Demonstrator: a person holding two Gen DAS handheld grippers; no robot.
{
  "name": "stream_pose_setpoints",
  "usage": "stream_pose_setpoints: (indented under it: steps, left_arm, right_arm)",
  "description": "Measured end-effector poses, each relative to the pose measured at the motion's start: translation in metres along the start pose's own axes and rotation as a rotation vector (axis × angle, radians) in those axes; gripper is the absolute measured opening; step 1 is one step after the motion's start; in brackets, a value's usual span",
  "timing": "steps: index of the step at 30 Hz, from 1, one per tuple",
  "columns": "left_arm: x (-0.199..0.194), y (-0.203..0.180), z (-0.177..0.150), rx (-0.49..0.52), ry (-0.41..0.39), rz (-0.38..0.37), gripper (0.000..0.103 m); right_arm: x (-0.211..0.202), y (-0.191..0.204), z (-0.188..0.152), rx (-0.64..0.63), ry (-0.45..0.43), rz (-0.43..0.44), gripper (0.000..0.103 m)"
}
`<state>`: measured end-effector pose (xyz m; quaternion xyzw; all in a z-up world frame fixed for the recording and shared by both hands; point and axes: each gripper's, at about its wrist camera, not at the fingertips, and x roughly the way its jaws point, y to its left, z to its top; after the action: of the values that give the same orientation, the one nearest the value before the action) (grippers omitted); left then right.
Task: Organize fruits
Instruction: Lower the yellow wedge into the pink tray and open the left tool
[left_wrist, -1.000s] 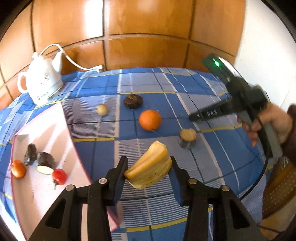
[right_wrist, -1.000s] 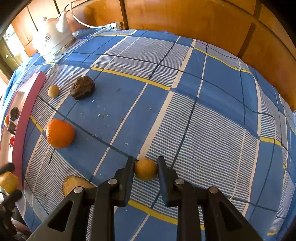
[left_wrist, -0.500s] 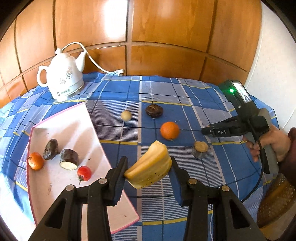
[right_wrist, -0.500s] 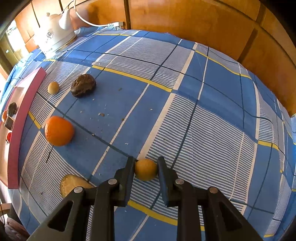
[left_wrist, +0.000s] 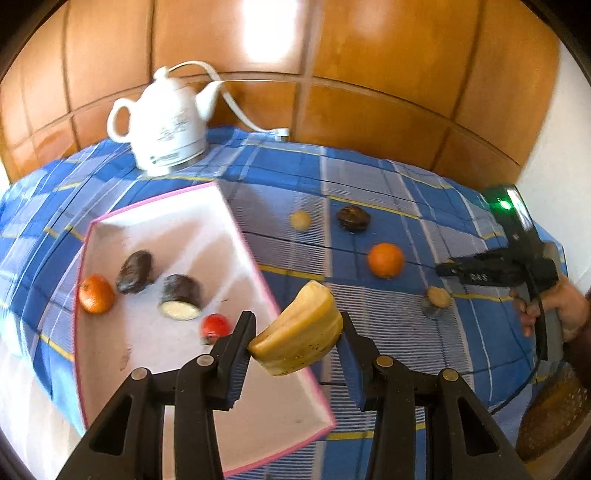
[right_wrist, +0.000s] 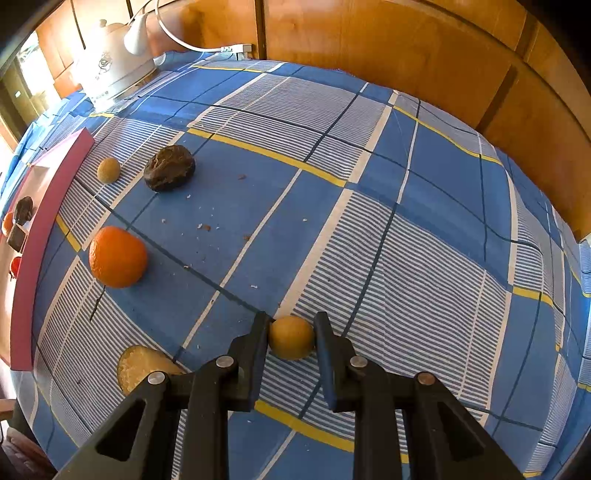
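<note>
- Yellow wedge of fruit (left_wrist: 297, 334): one piece, clamped between the jaws of our left gripper (left_wrist: 297, 341), held in the air above the near right rim of the tray (left_wrist: 258, 273).
- Small yellow round fruit (right_wrist: 291, 336): one, pinched tight in our right gripper (right_wrist: 291, 338), low over the blue checked tablecloth (right_wrist: 406, 240). We cannot tell whether it touches the cloth.
- Loose on the cloth we count four: one orange (left_wrist: 385, 259), one dark wrinkled fruit (left_wrist: 354, 218), one small tan ball (left_wrist: 300, 220), and one cut stub with a pale top (left_wrist: 437, 301).
- Tray, white inside with a pink edge, holds four pieces: one small orange fruit (left_wrist: 96, 294), one dark oblong fruit (left_wrist: 135, 271), one dark-skinned cut piece with a pale face (left_wrist: 181, 296), and one red tomato-like fruit (left_wrist: 215, 326).
- One white kettle (left_wrist: 166, 122) stands at the far edge of the table, behind the tray, its cord trailing along the wooden wall.
- From the left wrist view we see a hand (left_wrist: 561, 310) gripping the right tool's handle; a green light glows on its top. White lettering on its black body is too blurred to read surely.
- Print on the kettle's base is illegible.
</note>
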<state>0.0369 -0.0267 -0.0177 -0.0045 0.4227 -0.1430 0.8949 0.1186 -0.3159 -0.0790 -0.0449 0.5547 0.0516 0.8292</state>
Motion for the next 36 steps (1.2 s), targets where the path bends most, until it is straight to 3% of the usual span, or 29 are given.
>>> stream_pose_setpoints:
  steps: [10, 14, 24, 29, 36]
  left_arm:
    - [-0.012, 0.093, -0.008, -0.226, -0.003, 0.080, 0.044]
    - [-0.003, 0.112, -0.008, -0.265, 0.012, 0.105, 0.044]
    - [0.034, 0.132, 0.007, -0.263, 0.055, 0.181, 0.047]
    - [0.029, 0.131, 0.003, -0.250, 0.036, 0.207, 0.055]
    - [0.012, 0.119, -0.006, -0.237, 0.000, 0.275, 0.055]
  right_arm:
    - [-0.001, 0.001, 0.000, -0.007, 0.002, -0.004, 0.025]
    - [-0.001, 0.002, 0.001, -0.008, 0.002, -0.005, 0.025]
    - [-0.001, 0.003, 0.001, -0.001, 0.002, -0.006, 0.025]
    - [-0.001, 0.003, 0.002, -0.005, 0.001, -0.008, 0.025]
    - [-0.002, 0.004, 0.001, -0.009, -0.001, -0.016, 0.025]
